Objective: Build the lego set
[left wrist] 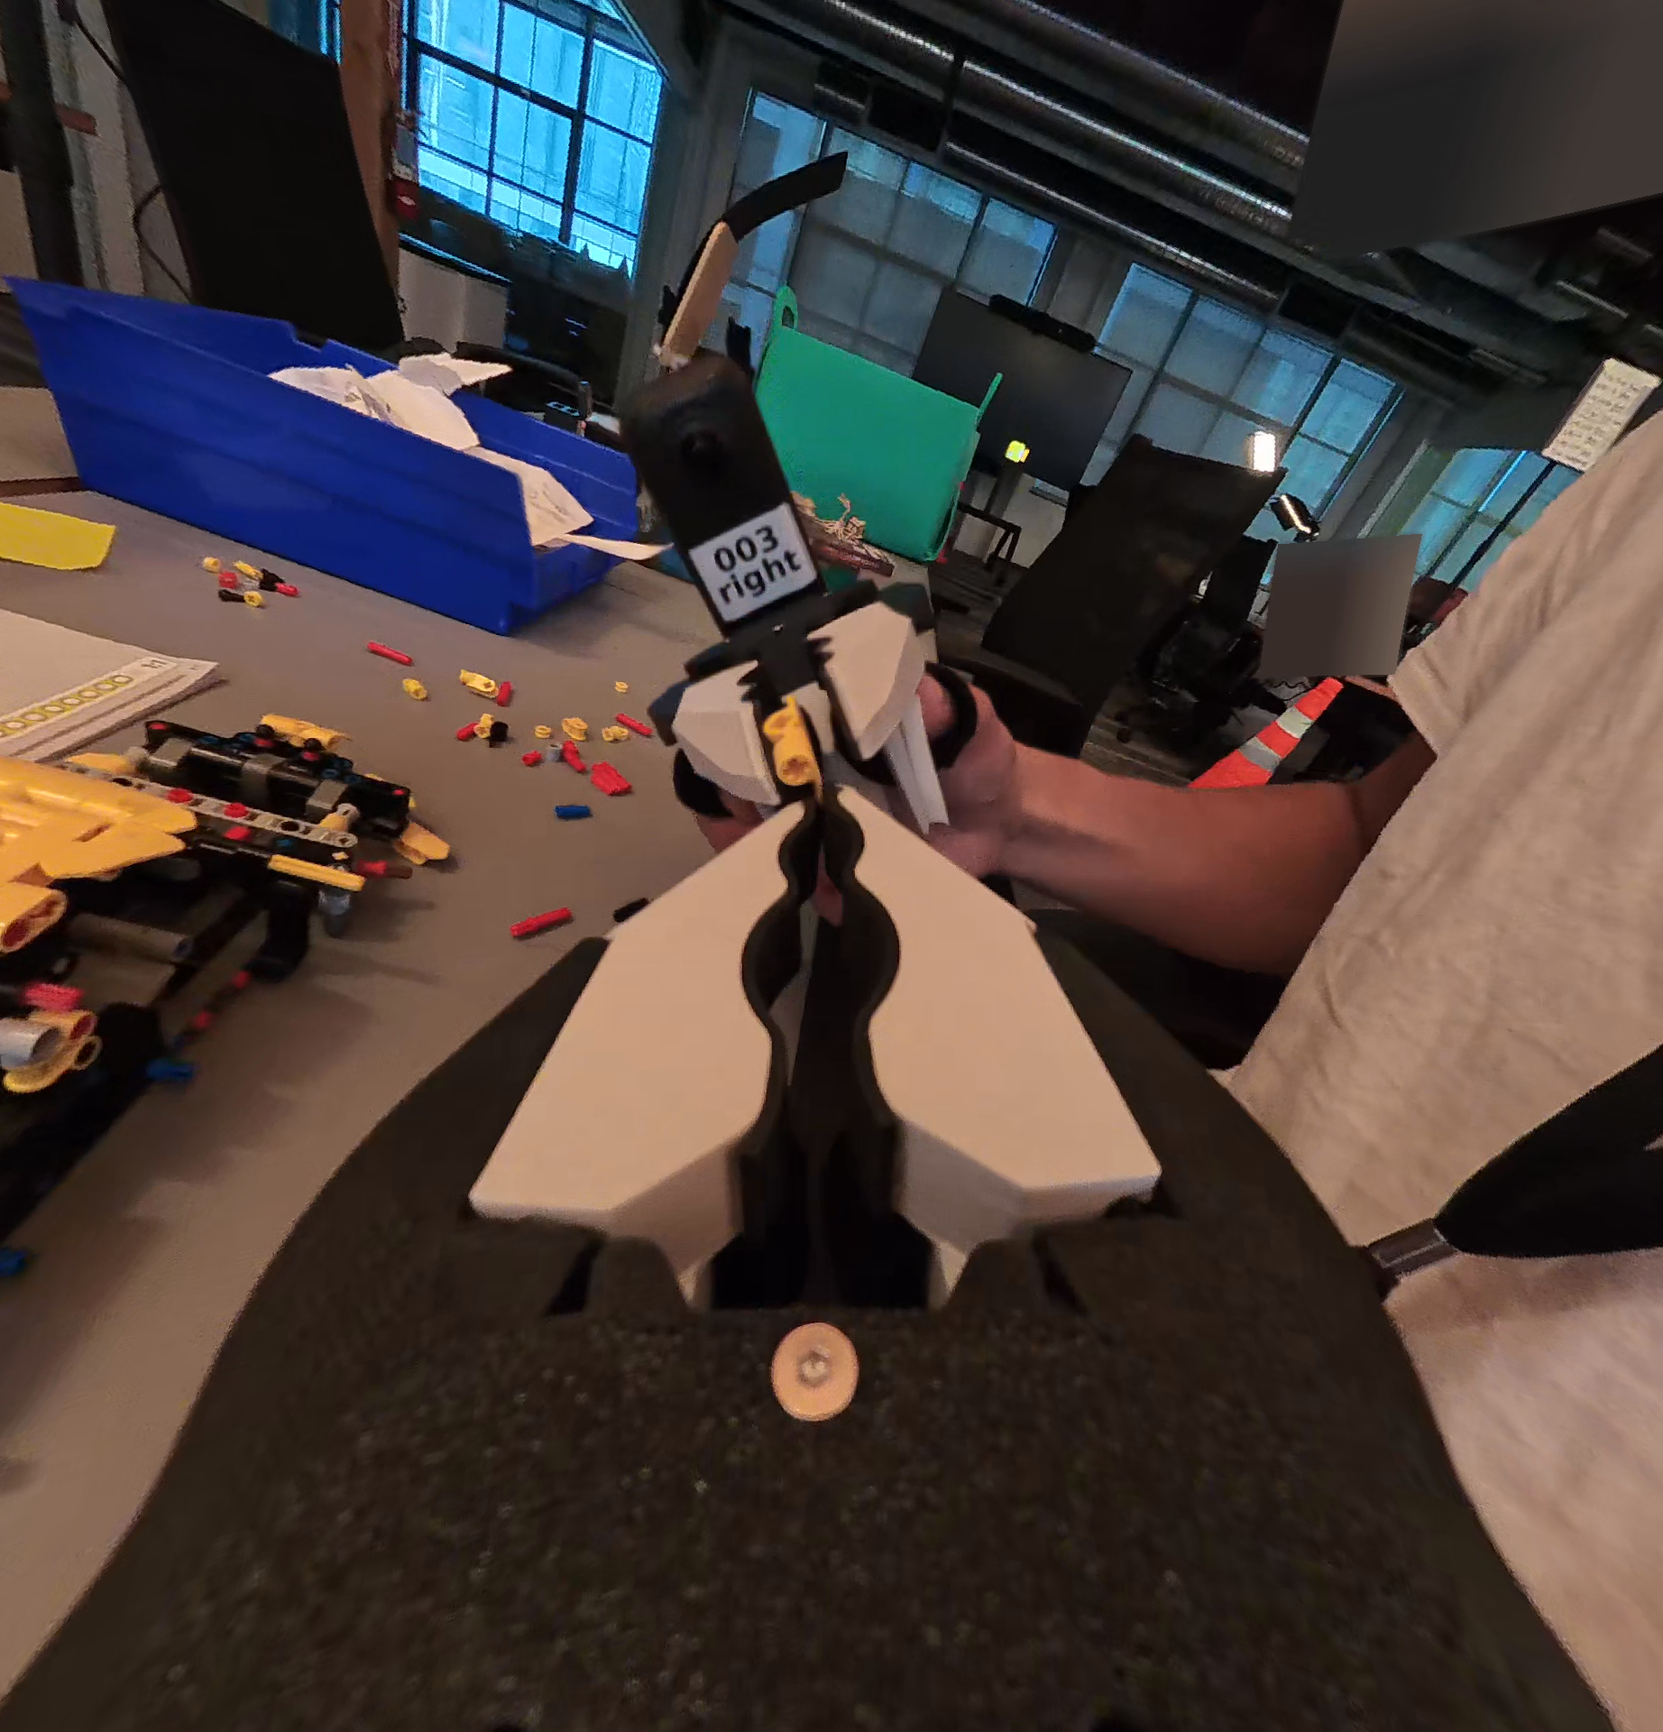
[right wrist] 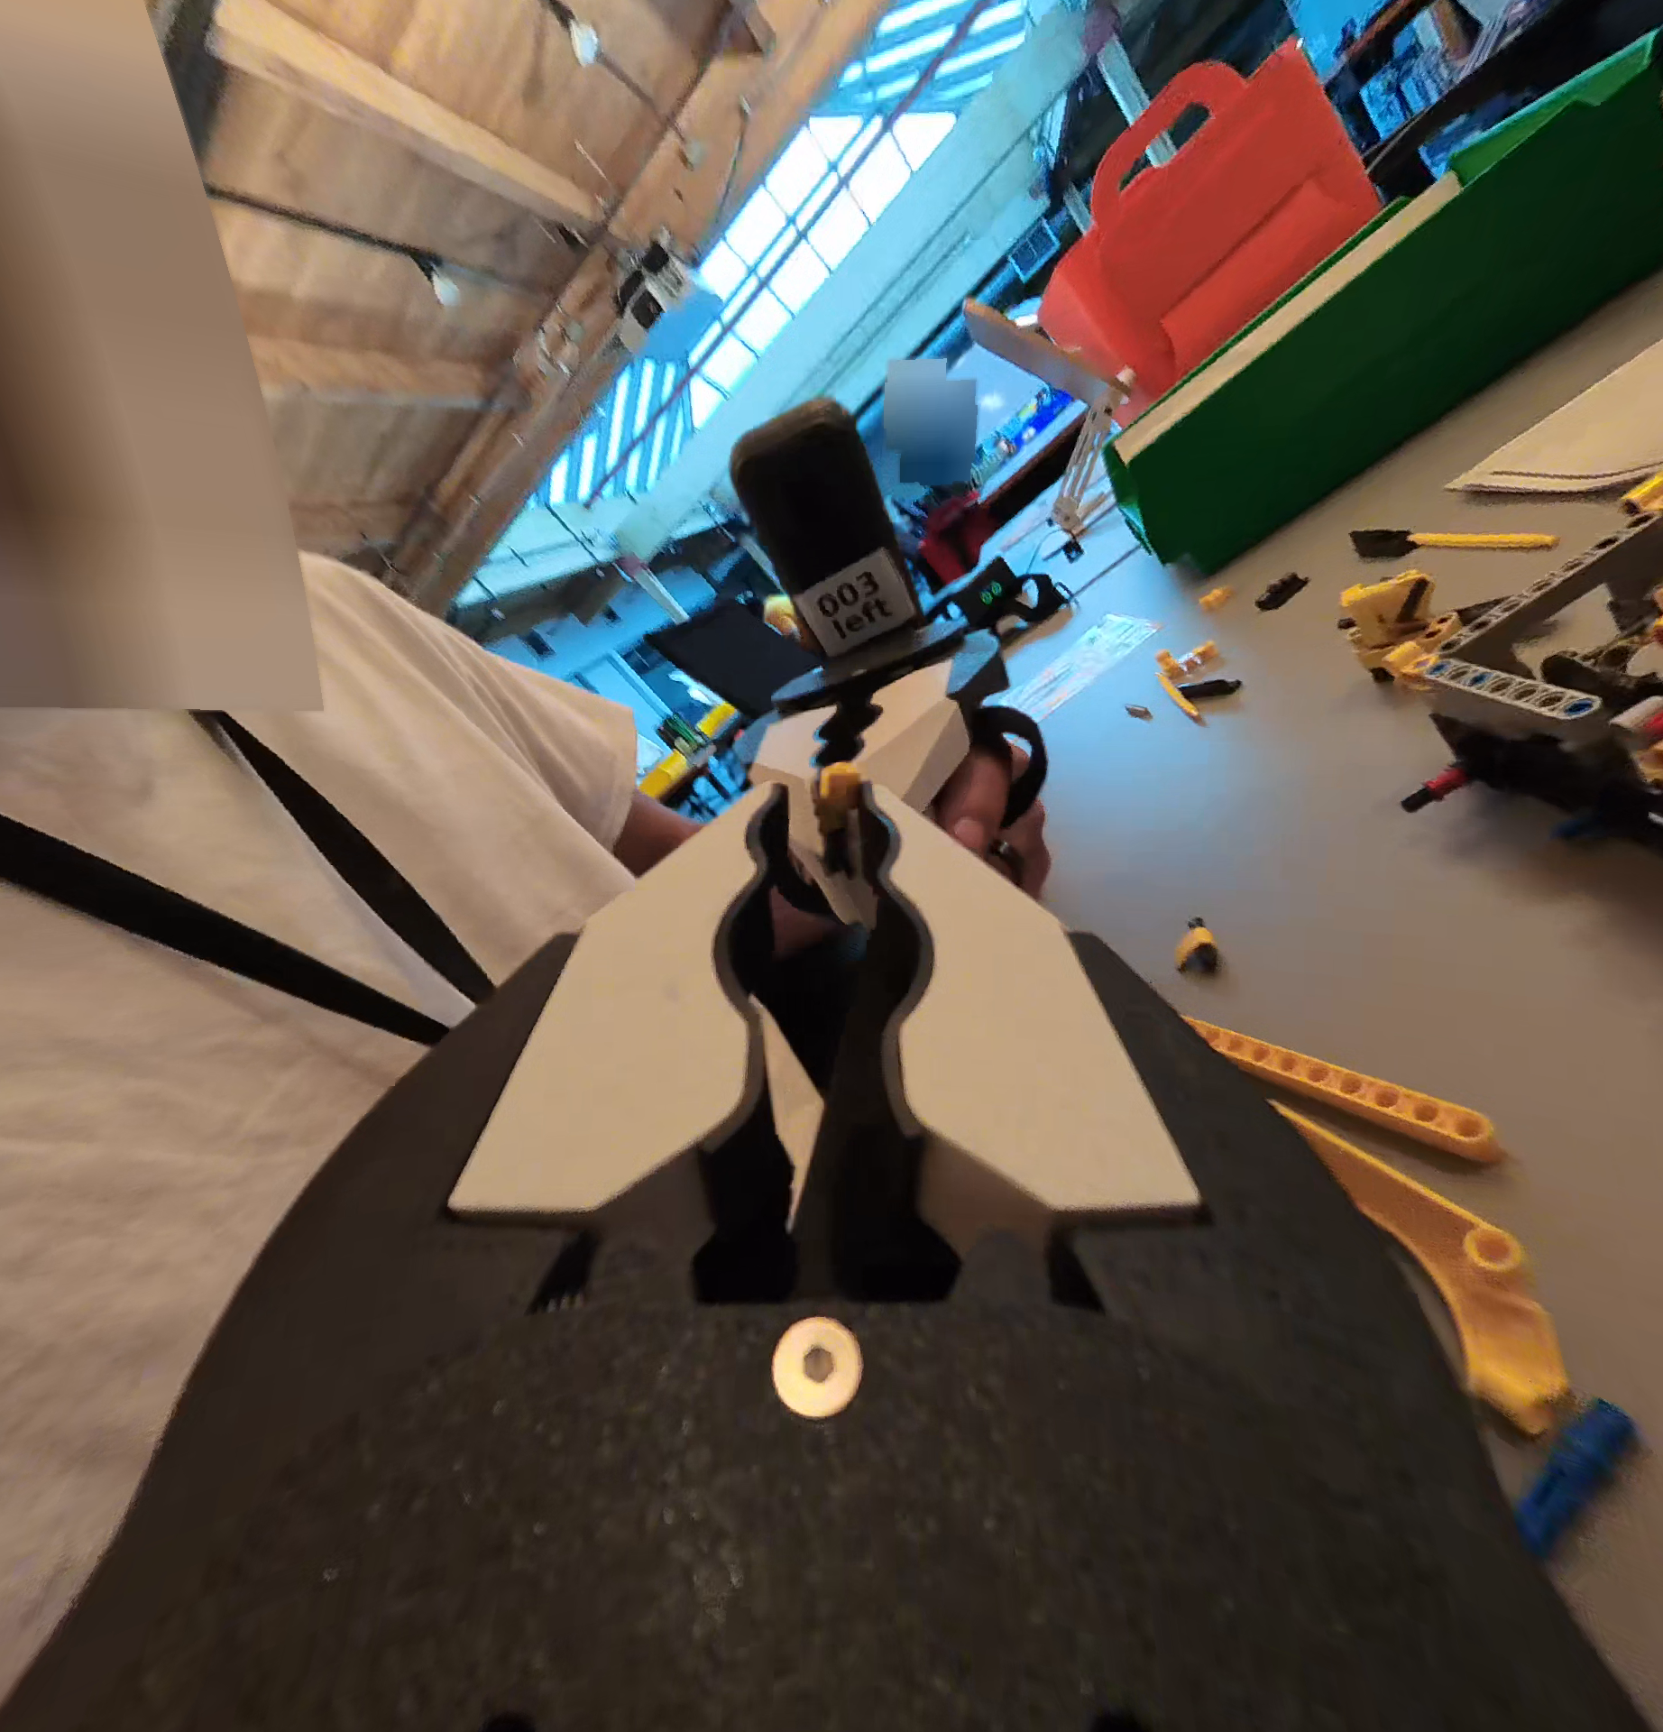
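Both grippers are held above the table, tip to tip. My right gripper (right wrist: 823, 811) is shut on a small yellow connector (right wrist: 839, 785) with a black part under it. The connector also shows in the left wrist view (left wrist: 790, 740), between the right gripper's white fingers. My left gripper (left wrist: 814, 813) is shut, its tips just below the connector. I cannot tell whether it pinches anything. The part-built yellow and black lego model (left wrist: 153, 843) stands on the table to the left. It also shows in the right wrist view (right wrist: 1559, 675) at the right edge.
Several loose red, yellow and black pieces (left wrist: 565, 740) are scattered on the grey table. A blue bin (left wrist: 294, 469) and an instruction booklet (left wrist: 59, 684) lie at the left. A green bin (right wrist: 1371, 375), a yellow beam (right wrist: 1352, 1087) and a curved yellow panel (right wrist: 1465, 1265) lie to the right. The person's torso is close behind. My two grippers' fingertips are within a few centimetres of each other.
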